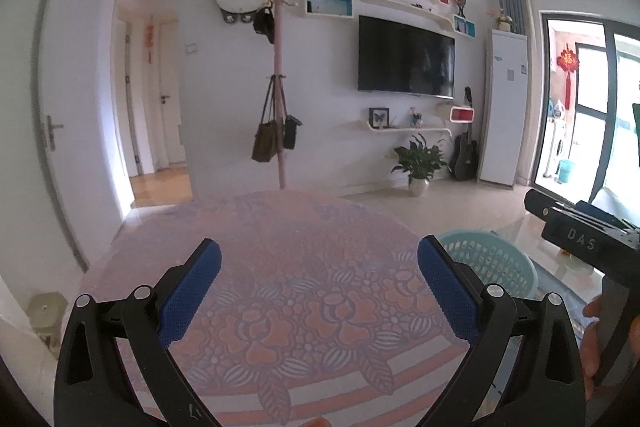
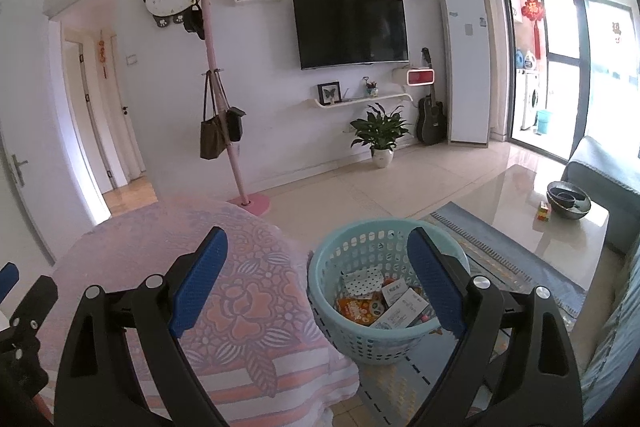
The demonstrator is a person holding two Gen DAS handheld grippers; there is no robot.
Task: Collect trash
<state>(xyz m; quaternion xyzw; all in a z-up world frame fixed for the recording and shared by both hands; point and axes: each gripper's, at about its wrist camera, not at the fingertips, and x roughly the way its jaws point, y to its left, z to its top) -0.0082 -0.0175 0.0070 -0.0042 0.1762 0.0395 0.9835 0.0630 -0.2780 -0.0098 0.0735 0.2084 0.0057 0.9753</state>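
A light blue plastic basket stands on the floor beside a table with a pink floral cloth. It holds trash: an orange snack wrapper, a dotted packet and white cartons. My right gripper is open and empty above the table edge and the basket. My left gripper is open and empty over the cloth. The basket's rim shows at its right. The right gripper's body shows at the right edge of the left wrist view.
A pink coat rack with bags stands beyond the table. A potted plant, guitar and wall TV are at the far wall. A glass coffee table with a dark bowl is at the right, on a blue rug.
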